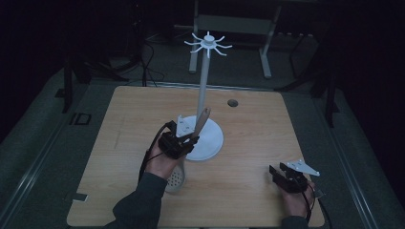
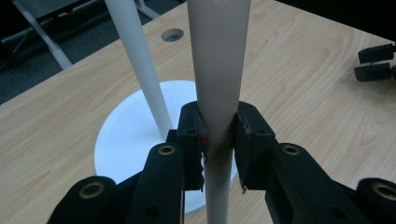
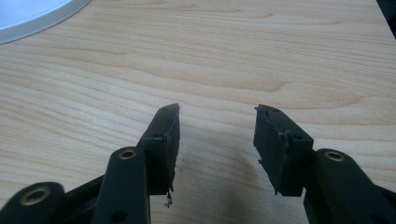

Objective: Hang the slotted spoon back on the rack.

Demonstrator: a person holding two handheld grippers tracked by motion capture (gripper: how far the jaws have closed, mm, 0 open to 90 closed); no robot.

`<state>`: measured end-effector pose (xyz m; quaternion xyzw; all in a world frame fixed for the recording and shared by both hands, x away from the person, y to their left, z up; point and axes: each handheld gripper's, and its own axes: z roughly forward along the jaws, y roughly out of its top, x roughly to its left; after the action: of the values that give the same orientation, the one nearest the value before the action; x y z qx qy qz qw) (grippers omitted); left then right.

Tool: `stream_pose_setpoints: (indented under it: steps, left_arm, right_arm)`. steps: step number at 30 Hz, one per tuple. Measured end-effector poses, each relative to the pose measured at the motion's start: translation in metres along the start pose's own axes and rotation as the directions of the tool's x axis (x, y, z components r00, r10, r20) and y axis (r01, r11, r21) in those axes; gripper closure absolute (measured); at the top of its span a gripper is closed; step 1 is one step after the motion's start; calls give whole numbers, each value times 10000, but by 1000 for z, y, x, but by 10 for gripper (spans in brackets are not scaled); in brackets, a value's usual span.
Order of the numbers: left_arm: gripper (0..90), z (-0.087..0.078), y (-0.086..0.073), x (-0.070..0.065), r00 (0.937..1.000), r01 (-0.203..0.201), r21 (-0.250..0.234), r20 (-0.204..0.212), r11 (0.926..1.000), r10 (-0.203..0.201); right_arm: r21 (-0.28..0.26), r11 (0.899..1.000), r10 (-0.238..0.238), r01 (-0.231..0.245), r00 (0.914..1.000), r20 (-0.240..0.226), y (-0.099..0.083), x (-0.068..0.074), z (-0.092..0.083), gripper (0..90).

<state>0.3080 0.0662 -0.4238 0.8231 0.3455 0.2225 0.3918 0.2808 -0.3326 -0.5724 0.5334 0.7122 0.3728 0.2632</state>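
We hold a utensil beside the white stand on the wooden table (image 1: 248, 143).

The stand (image 1: 204, 90) rises from its round base mid-table. Our left gripper (image 2: 219, 140) is clenched on the pale utensil handle (image 2: 218, 70), its perforated head (image 1: 175, 179) hanging near the table. Our right gripper (image 3: 217, 140) rests at the right, jaws spread wide.

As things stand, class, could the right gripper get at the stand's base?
Probably yes. The right gripper is open and holds nothing, and bare table lies between it and the base; the left gripper stands on the base's other side.
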Motion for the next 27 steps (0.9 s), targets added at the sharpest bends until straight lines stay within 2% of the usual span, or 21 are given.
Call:
stream_pose_setpoints:
  steps: [4, 9, 19, 27]
  left_arm:
    - [741, -1, 2, 1, 9999, 98, -163, -59, 9998, -99]
    - [741, -2, 3, 0, 9999, -39, -331, -155, 9994, 34]
    - [741, -5, 6, 0, 9992, 78, -588, -387, 9982, -101]
    - [741, -8, 11, 1, 9992, 107, -874, -386, 9961, -141]
  right_arm:
    - [15, 10000, -16, 16, 10000, -11, 0, 0, 0, 501]
    - [14, 10000, -6, 6, 10000, -18, 0, 0, 0, 502]
    - [23, 10000, -23, 23, 10000, -9, 0, 0, 0, 501]
    - [32, 10000, -20, 20, 10000, -17, 0, 0, 0, 499]
